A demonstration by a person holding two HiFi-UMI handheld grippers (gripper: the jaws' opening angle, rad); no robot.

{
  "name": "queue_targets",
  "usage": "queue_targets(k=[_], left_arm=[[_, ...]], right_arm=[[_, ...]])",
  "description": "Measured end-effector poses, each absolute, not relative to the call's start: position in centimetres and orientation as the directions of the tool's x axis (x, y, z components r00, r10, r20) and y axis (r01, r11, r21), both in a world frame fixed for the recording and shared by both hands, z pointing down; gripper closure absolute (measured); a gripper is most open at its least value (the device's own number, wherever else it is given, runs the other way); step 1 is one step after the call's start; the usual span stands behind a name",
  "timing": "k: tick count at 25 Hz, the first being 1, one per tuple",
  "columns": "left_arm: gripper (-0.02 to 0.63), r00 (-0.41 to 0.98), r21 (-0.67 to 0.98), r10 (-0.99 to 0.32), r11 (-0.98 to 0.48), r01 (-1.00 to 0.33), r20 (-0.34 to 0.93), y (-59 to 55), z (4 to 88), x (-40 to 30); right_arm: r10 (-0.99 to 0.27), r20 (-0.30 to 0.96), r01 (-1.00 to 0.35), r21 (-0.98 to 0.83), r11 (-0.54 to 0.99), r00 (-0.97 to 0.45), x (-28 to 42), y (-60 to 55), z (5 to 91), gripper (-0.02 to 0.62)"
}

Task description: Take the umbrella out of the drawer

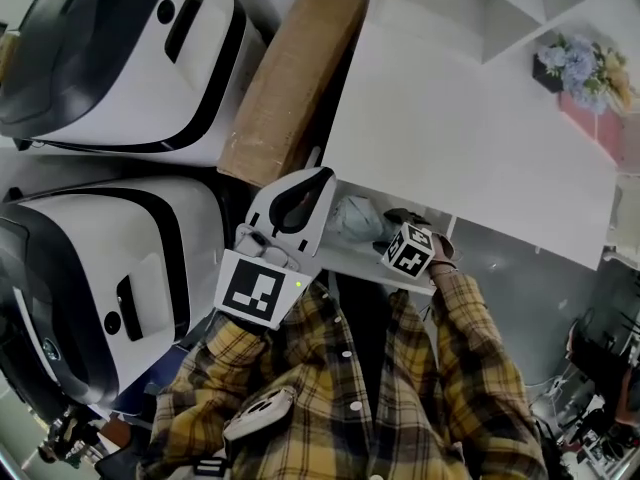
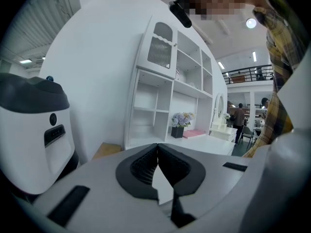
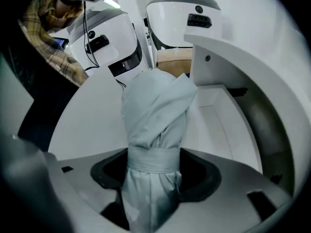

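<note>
A folded pale blue-grey umbrella (image 3: 155, 115), bound by a strap, stands between the jaws of my right gripper (image 3: 154, 174), which is shut on it. In the head view the umbrella (image 1: 357, 218) lies at the open white drawer (image 1: 372, 261) under the desk top, with the right gripper's marker cube (image 1: 410, 251) just right of it. My left gripper (image 1: 315, 180) hovers just left of the drawer. Its black pads (image 2: 146, 166) meet with nothing between them.
Two large white-and-black machines (image 1: 120, 58) (image 1: 100, 278) stand at the left, with a brown cardboard box (image 1: 290, 78) beside the white desk (image 1: 450, 128). Flowers (image 1: 580, 68) sit at the desk's far right. A white shelf unit (image 2: 160, 106) rises behind.
</note>
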State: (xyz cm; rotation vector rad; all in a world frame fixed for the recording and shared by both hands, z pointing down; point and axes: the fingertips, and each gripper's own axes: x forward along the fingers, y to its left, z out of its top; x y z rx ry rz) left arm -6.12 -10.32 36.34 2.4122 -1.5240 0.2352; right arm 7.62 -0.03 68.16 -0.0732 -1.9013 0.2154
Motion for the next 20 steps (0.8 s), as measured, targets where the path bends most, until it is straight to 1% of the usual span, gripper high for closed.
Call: queue_targets(k=[8, 20], left_arm=[[0.586, 0.457, 0.128, -0.850, -0.438, -0.890, 0.261, -10.6, 34.8, -5.8], [0.586, 0.505, 0.106, -0.830, -0.495, -0.863, 0.236, -12.1, 33.0, -4.2]], right_arm=[[0.100, 0.918, -0.042, -0.126, 0.991, -0.383, 8.0, -0.3, 64.5, 0.293], [-0.043, 0.857, -0.127, -0.026, 0.992, -0.514, 8.1, -2.2, 56.7, 0.293]])
